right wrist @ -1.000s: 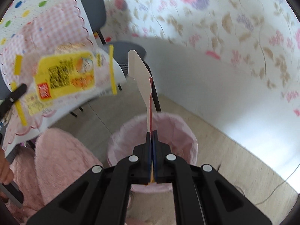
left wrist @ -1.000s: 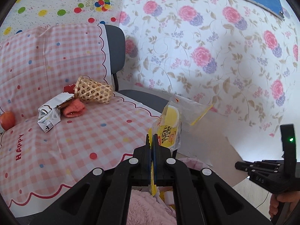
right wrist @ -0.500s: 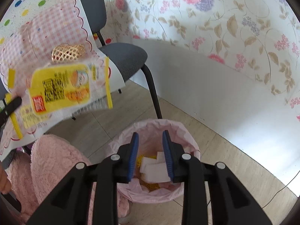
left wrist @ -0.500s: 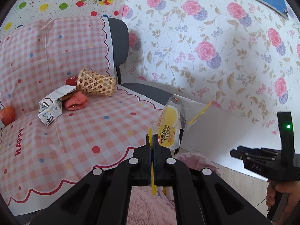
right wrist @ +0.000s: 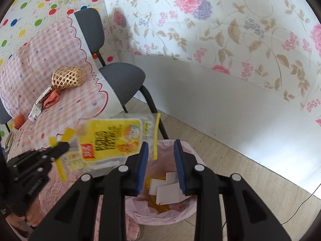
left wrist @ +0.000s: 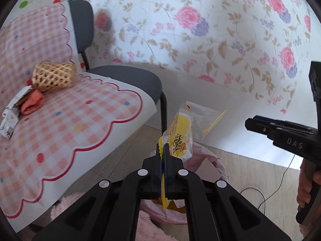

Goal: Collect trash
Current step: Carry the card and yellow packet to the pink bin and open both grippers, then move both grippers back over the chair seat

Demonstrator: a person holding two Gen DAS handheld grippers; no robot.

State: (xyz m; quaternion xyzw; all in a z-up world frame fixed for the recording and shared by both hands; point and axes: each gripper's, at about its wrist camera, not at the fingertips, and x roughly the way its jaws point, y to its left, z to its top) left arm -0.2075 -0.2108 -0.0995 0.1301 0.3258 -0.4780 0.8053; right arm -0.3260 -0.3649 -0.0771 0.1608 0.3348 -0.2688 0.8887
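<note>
Left hand-held gripper [left wrist: 162, 150] pinches a yellow wrapper [right wrist: 109, 142] beside the lower-centre pink bin [right wrist: 192, 214], right hand-held gripper [right wrist: 161, 156] empty, half-open; released early, it may flutter onto floor.

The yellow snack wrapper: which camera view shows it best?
The right wrist view: there the yellow snack wrapper faces the camera broadside, print visible though blurred, pinched at one end by the left gripper. The left wrist view shows it edge-on and crumpled, partly behind that gripper's fingers.
</note>
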